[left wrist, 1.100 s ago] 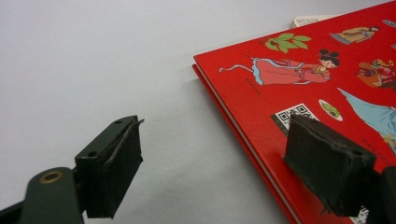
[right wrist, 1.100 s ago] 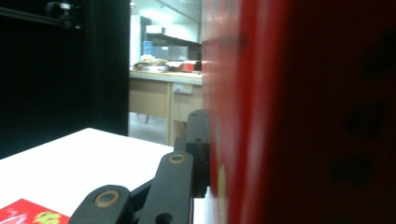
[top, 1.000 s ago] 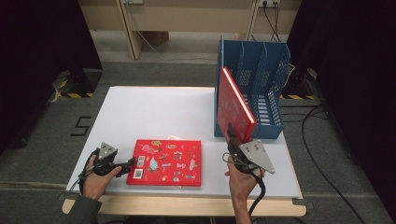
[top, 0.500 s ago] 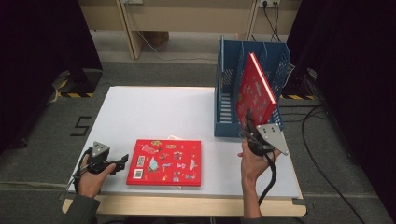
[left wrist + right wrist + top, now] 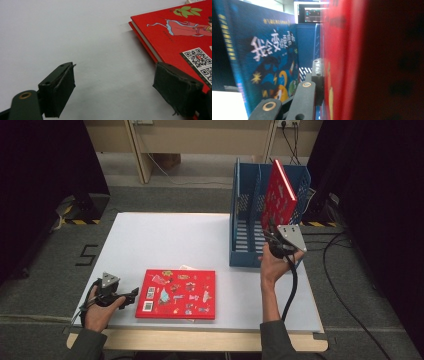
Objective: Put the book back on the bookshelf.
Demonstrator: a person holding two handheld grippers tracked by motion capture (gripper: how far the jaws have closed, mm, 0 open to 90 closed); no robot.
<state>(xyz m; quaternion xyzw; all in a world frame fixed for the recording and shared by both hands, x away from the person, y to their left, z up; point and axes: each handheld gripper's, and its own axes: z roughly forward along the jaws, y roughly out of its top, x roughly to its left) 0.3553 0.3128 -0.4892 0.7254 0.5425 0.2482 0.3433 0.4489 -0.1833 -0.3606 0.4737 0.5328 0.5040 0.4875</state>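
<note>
- Right gripper (image 5: 272, 236): raised at the front of the blue perforated plastic file rack (image 5: 245, 227), jaws clamped tight on the lower edge of a thin red hardcover book (image 5: 277, 195). The book stands upright, slightly tilted, over the rack's right-hand compartment; whether its bottom rests inside cannot be told.
- Right gripper view: the glossy red cover (image 5: 342, 62) fills the right half, smooth and blurred at close range. One black jaw, with brass-ringed pivot holes, presses flat against the cover.
- Beside it in that view stands a dark blue book with white characters and cartoon stars (image 5: 267, 62), cover shiny, upright.
- Grey three-cornered metal plate (image 5: 292, 237) sits on top of the right gripper; a black cable trails down past the forearm.
- Left gripper (image 5: 131, 296): low on the white matte table (image 5: 175, 240), jaws wide apart with nothing between them. Pads look like dark rubbery foam, edges frayed.
- A second flat red picture book with small printed figures and QR squares (image 5: 177, 294) lies face up near the front edge, just beside the left gripper. Its white page block shows under the cover in the left gripper view (image 5: 175, 32); the right-hand pad overlaps the book's corner there.
</note>
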